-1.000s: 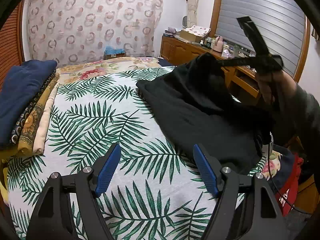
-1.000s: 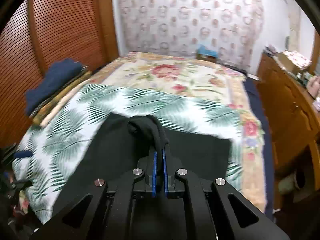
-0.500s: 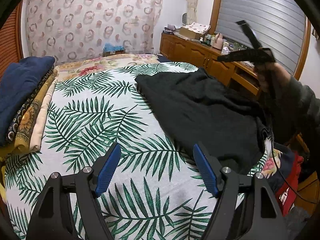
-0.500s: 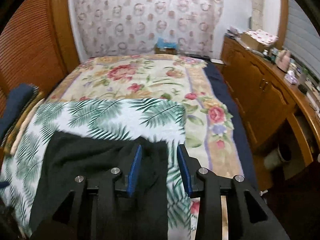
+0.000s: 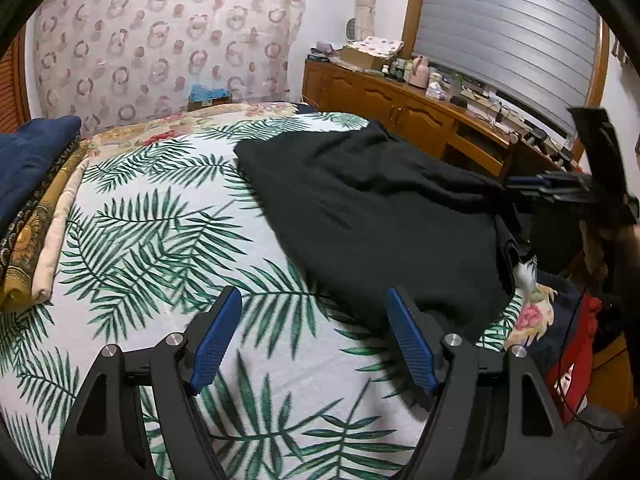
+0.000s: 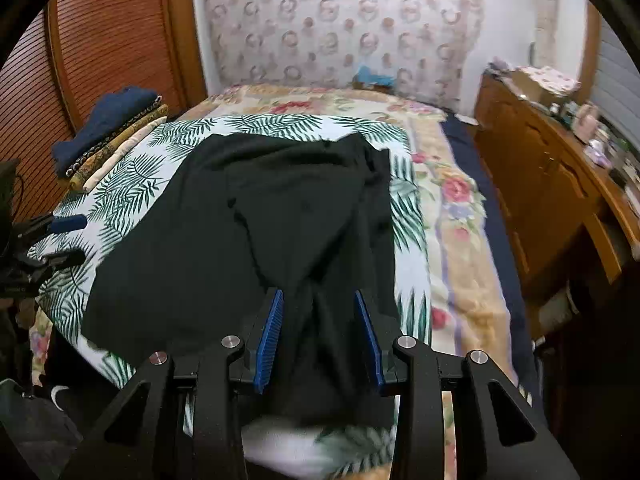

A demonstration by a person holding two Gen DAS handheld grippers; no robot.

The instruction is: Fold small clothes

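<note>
A black garment [image 5: 372, 216] lies spread on the palm-leaf bedspread [image 5: 160, 248], toward the bed's right side; it also shows in the right wrist view [image 6: 248, 232], with a few wrinkles. My left gripper [image 5: 314, 340] is open and empty, above the bedspread left of the garment's near edge. My right gripper [image 6: 318, 336] is open, its blue pads [image 6: 272, 332] over the garment's near hem, holding nothing. In the left wrist view the right gripper [image 5: 532, 188] hovers at the garment's far right edge.
A stack of folded clothes [image 5: 32, 200], navy on top, sits at the bed's left edge, also in the right wrist view [image 6: 108, 136]. A wooden dresser [image 5: 400, 108] with clutter runs along the right. Red and dark items [image 5: 576, 340] lie on the floor by the bed.
My right gripper let go of the lifted garment, opened, and drew back to the near hem. The garment dropped flat on the bed. The left gripper stayed open and nearly still.
</note>
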